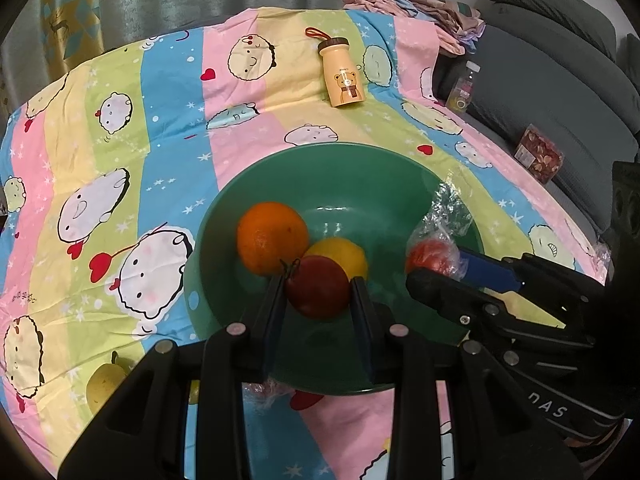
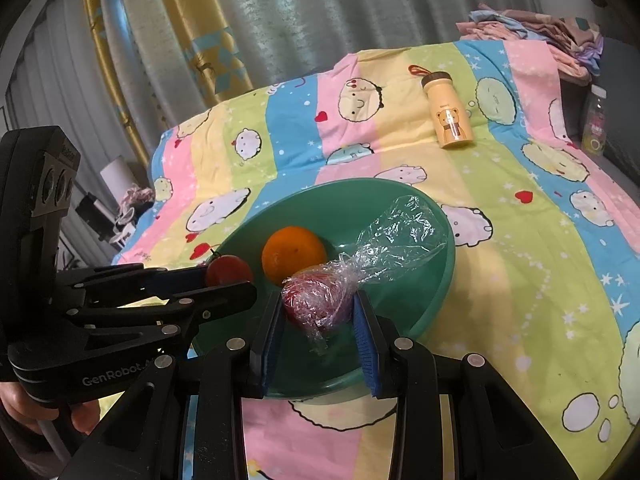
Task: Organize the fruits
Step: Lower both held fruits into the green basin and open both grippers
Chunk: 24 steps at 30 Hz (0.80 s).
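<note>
A green bowl (image 1: 340, 176) sits on a cartoon-print sheet and holds an orange (image 1: 272, 238) and a yellow lemon (image 1: 348, 254). My left gripper (image 1: 319, 292) is shut on a dark red apple (image 1: 318, 292) over the bowl's near side. My right gripper (image 2: 318, 306) is shut on a red fruit wrapped in clear plastic (image 2: 316, 300), held over the bowl's near rim (image 2: 432, 304). The orange (image 2: 294, 256) and the left gripper's apple (image 2: 228, 270) also show in the right wrist view. The wrapped fruit (image 1: 434, 256) shows at the bowl's right in the left wrist view.
A yellow bear-print bottle (image 1: 342, 74) lies on the sheet behind the bowl. A yellow pear (image 1: 104, 384) lies near the front left. A clear bottle (image 1: 464, 86) and a patterned box (image 1: 538, 154) stand at the right by a grey sofa. Folded clothes (image 1: 416, 4) are at the back.
</note>
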{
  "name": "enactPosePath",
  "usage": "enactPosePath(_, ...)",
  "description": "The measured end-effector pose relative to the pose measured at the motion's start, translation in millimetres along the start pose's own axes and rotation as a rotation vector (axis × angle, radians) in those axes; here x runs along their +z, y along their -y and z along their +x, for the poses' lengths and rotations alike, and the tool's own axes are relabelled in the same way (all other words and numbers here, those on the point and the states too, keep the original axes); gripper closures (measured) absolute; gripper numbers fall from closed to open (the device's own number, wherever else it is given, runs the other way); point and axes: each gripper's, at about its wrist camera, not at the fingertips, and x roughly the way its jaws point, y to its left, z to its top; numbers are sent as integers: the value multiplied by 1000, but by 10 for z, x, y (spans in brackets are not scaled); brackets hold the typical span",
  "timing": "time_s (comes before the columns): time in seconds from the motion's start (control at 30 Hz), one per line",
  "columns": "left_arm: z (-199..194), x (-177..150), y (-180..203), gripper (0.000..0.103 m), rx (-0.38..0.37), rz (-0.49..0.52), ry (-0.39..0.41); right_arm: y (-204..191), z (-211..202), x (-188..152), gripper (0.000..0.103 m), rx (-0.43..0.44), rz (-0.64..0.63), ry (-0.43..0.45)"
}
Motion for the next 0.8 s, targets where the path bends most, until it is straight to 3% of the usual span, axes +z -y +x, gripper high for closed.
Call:
enactPosePath(0.43,-57,14,-6,70,27,5,25,21,-34,19,67,-10,6,13)
enactPosePath(0.57,-96,12,-10,55,36,-1,35,48,-73,25,57,-11,24,30)
enactPosePath(0.8,-206,-7,-59,32,57,-31,59,82,-137,30,50,1,60,55)
